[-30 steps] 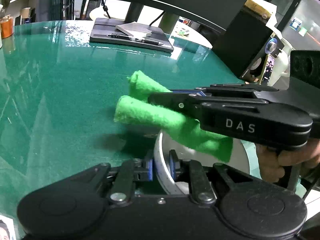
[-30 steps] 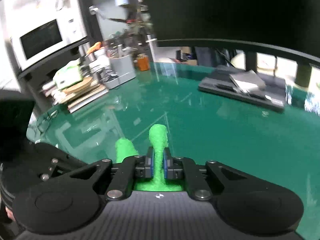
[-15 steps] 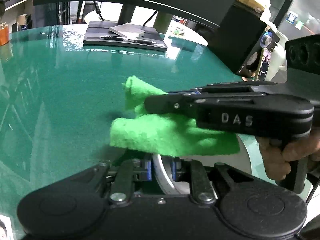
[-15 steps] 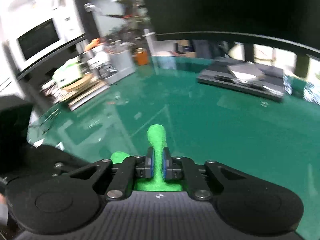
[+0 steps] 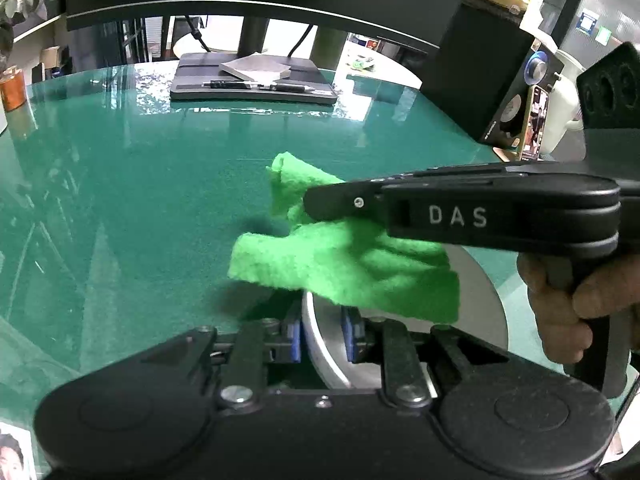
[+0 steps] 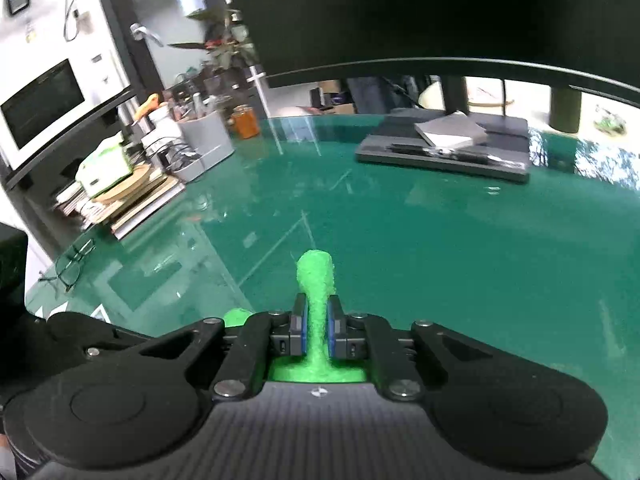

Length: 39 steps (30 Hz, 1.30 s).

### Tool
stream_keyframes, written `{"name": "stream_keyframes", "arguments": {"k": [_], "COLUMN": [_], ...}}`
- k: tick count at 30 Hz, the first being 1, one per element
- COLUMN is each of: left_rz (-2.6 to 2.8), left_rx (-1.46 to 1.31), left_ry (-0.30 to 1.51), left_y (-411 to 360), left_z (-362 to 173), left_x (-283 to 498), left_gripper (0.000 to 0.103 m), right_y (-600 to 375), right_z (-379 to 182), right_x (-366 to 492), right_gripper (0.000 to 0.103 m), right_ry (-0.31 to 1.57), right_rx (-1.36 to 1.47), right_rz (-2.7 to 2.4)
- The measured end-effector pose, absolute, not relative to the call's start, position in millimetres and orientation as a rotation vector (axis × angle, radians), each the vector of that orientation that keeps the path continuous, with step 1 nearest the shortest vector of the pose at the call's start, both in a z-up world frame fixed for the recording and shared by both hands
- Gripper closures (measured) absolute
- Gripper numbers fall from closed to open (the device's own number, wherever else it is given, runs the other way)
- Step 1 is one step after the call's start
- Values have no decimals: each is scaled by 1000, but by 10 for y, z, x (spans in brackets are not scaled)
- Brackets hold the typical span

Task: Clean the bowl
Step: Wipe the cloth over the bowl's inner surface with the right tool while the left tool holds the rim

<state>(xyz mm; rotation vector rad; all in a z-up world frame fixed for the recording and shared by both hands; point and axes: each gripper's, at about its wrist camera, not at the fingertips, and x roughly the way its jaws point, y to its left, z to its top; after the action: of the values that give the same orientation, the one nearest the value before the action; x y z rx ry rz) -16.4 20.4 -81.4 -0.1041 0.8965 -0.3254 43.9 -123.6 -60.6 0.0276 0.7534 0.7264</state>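
The left gripper (image 5: 322, 338) pinched the rim of the white bowl (image 5: 476, 280), low in the middle of the left wrist view; its jaws had just been opening a little. The right gripper (image 6: 316, 330) squeezed the green cloth (image 5: 344, 260), which lay over the bowl. The wiping step was on. Next, the cloth should rub inside while the bowl is held tight.

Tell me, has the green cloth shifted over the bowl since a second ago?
Yes. In the left wrist view the green cloth has dropped and spread flat over the bowl rim, covering more of it; earlier it stuck out as two rolls above the rim.
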Motion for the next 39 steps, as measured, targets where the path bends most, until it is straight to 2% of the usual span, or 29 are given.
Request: {"name": "stream_keyframes", "arguments": {"k": [8, 13, 19, 22, 26, 33, 35, 37, 39], "left_rz": [-327, -327, -324, -327, -324, -270, -265, -277, -288], "left_rx": [-86, -85, -71, -66, -57, -22, -41, -28, -18], "left_ry": [897, 898, 899, 899, 896, 908, 916, 925, 929], "left_y": [167, 156, 131, 114, 83, 102, 145, 131, 95], "left_z": [-801, -802, -796, -796, -794, -690, -673, -670, -669], "left_x": [-179, -183, -184, -187, -198, -202, -153, -109, -99], "left_gripper": [82, 81, 81, 80, 79, 78, 74, 74, 84], "right_y": [-1147, -1337, -1129, -1159, -1329, -1452, -1476, -1483, -1461], "right_z": [-602, -637, -605, -612, -636, -630, -652, -661, -659], "right_x": [341, 454, 320, 333, 396, 406, 392, 386, 383], "right_gripper": [96, 94, 92, 96, 93, 93, 93, 93, 91], "right_ry": [728, 749, 732, 732, 739, 761, 764, 762, 760], "right_rx": [21, 45, 35, 44, 51, 158, 166, 175, 175], "right_rz": [782, 665, 741, 741, 648, 607, 597, 592, 591]}}
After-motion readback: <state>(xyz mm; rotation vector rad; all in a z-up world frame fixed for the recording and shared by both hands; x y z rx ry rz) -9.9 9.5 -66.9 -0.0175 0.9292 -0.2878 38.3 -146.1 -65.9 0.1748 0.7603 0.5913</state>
